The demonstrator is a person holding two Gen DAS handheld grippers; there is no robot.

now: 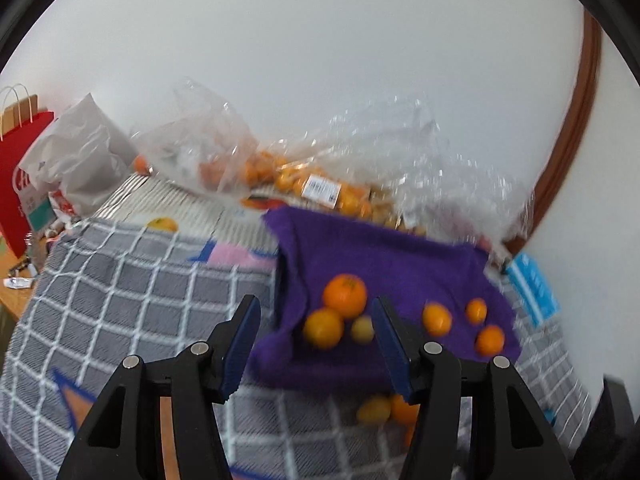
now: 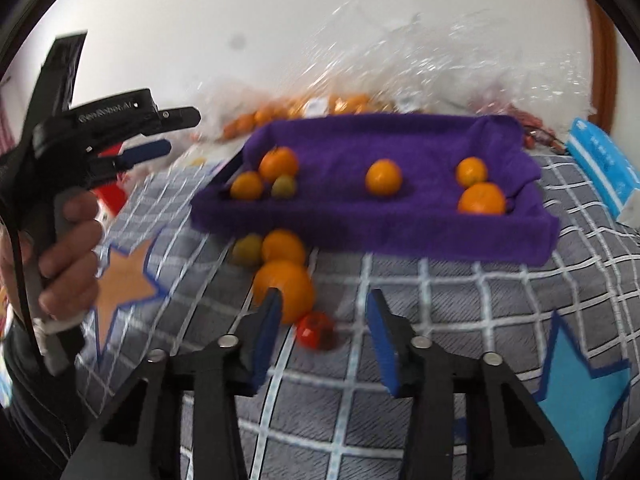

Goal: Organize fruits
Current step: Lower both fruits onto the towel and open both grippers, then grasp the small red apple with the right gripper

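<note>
A tray lined with purple cloth (image 2: 420, 224) (image 1: 400, 264) sits on a grey checked blanket. It holds several oranges (image 2: 383, 177) (image 1: 345, 295) and a small greenish fruit (image 2: 284, 186) (image 1: 362, 329). In front of the tray lie a greenish fruit (image 2: 247, 249), two oranges (image 2: 285, 285) and a small red fruit (image 2: 316, 330). My right gripper (image 2: 322, 320) is open and empty, just above the red fruit. My left gripper (image 1: 316, 332) is open and empty, hovering over the tray's near left corner; it also shows in the right wrist view (image 2: 168, 132), held by a hand.
Clear plastic bags of oranges (image 1: 312, 184) lie behind the tray against the white wall. A grey bag (image 1: 76, 160) and a red paper bag (image 1: 16, 184) stand at far left. A blue packet (image 2: 604, 172) lies right of the tray. A lone orange (image 1: 162, 224) lies on the blanket.
</note>
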